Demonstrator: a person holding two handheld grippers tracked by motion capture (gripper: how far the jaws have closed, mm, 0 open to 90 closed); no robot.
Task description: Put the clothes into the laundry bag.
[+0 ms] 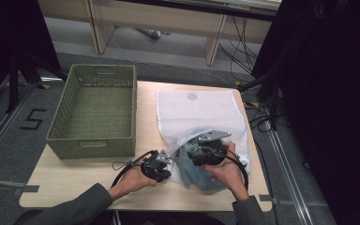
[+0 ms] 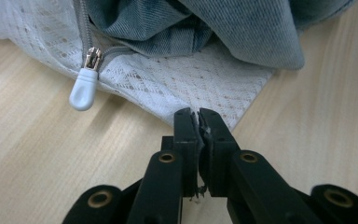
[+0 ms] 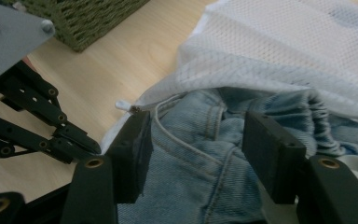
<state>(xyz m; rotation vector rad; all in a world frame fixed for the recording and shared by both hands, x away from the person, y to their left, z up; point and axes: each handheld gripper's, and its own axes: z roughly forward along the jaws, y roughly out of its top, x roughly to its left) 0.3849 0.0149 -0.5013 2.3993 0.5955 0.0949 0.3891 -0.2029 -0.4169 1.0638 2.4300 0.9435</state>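
Note:
A white mesh laundry bag [image 1: 199,112] lies on the wooden table [image 1: 75,180], its near end open. Blue jeans [image 1: 192,174] bulge out of that opening. In the left gripper view, my left gripper [image 2: 198,116] is shut on the bag's [image 2: 191,88] near corner edge, beside the white zipper pull [image 2: 84,86] and below the denim [image 2: 214,28]. My right gripper [image 3: 196,149] stands open over the jeans [image 3: 200,140], one jaw on each side of a denim fold, pads apart from it. From above, the right gripper [image 1: 206,152] sits on the jeans pile, and the left gripper [image 1: 161,165] is just to its left.
A green woven basket [image 1: 91,145] with nothing in it stands at the table's left rear. Bare wood lies between basket and bag. Cables trail from both grippers toward the front edge. The floor, black stands and desk legs lie beyond the table.

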